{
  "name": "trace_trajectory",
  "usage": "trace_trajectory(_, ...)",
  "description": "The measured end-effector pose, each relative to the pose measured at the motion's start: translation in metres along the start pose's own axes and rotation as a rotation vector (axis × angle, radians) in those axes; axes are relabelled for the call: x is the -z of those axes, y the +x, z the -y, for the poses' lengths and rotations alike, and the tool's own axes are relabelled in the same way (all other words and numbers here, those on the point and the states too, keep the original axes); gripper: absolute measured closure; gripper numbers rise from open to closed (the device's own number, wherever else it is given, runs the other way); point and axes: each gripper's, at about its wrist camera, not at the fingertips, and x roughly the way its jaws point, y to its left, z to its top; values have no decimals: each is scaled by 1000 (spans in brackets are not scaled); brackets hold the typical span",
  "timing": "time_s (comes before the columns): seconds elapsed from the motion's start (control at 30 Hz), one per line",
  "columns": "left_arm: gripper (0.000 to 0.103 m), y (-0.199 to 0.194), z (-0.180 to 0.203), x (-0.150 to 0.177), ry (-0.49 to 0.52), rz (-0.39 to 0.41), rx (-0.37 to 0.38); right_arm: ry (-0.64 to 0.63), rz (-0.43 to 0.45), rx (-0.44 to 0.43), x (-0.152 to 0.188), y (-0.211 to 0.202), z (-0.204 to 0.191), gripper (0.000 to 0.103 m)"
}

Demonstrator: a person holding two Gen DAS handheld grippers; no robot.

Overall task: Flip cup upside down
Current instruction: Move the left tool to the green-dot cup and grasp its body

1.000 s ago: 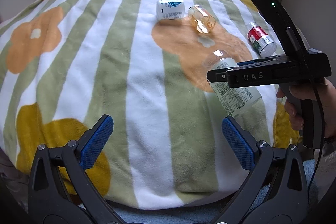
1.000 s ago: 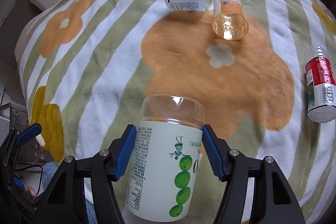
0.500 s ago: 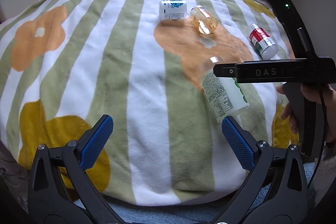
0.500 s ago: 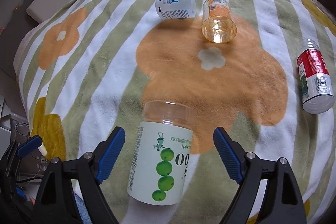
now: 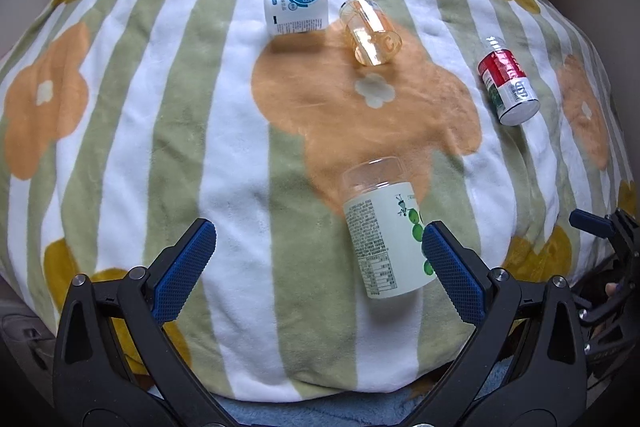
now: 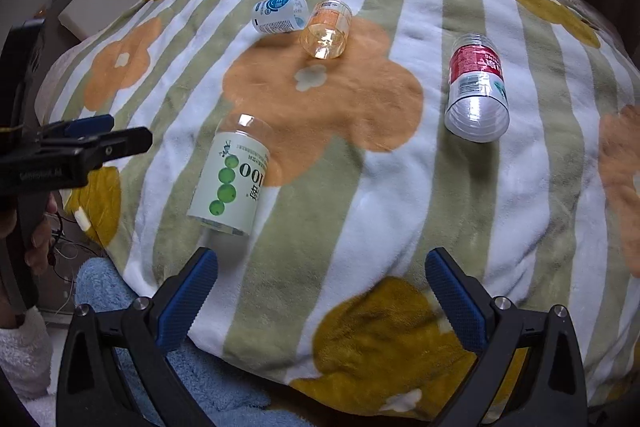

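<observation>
A clear cup with a white label and green dots [image 5: 380, 231] lies on its side on the striped flower blanket, its clear base pointing away from me; it also shows in the right wrist view [image 6: 231, 175]. My left gripper [image 5: 316, 259] is open and empty, its right finger just beside the cup. My right gripper [image 6: 320, 287] is open and empty, pulled back near the blanket's front edge, to the right of the cup. The right gripper also shows at the left wrist view's right edge [image 5: 600, 227].
Three other cups lie on their sides farther back: a white and blue one [image 5: 296, 10], a clear orange one [image 5: 370, 31] and a red-labelled one [image 5: 508, 81] at the right. The blanket [image 5: 160, 107] falls away at its front edge onto blue fabric [image 6: 120, 295].
My right gripper opened and let go of the green-dot cup, which now lies on the blanket. The right gripper drew back and to the right. The left gripper moved closer to the cup.
</observation>
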Motion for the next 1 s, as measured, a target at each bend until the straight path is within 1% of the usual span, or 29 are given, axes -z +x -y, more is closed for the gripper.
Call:
trace_trajectory(0.07, 0, 17, 8, -12, -25, -77, 33, -7, 0, 44, 11, -2, 7, 0)
trace_trajectory(0.17, 0, 44, 16, -23, -88, -176, 56, -22, 40, 76, 27, -7, 15, 0)
trace_trajectory(0.23, 1, 62, 21, -27, -128, -238, 60, -29, 65, 77, 36, -8, 18, 0)
trace_trajectory(0.3, 2, 78, 25, -31, -169, -296, 82, -47, 87, 76, 42, -8, 17, 0)
trace_trajectory(0.37, 6, 91, 26, -33, -214, -337, 82, -67, 108, 85, 48, -5, 14, 0)
trace_trajectory(0.43, 7, 103, 30, -35, -228, -374, 69, -78, 125, 84, 51, -2, 12, 0)
trace_trajectory(0.53, 8, 114, 33, -35, -243, -403, 25, -76, 135, 53, 53, 4, 14, 0)
trace_trajectory(0.6, 10, 122, 35, -33, -263, -423, 31, -68, 139, 32, 53, 6, 15, 0)
trace_trajectory(0.67, 18, 128, 36, -31, -277, -441, 30, -60, 147, 18, 53, 8, 17, 0)
trace_trajectory(0.73, 29, 133, 36, -29, -278, -450, 28, -55, 151, 8, 53, 8, 19, 0)
trace_trajectory(0.77, 31, 136, 37, -28, -277, -455, 29, -52, 153, 4, 53, 9, 19, 0)
trace_trajectory(0.87, 43, 138, 36, -26, -284, -447, 25, -45, 165, -1, 54, 7, 21, 0)
trace_trajectory(1.0, 44, 130, 33, -30, -278, -404, 50, -27, 177, -14, 55, 5, 23, 0)
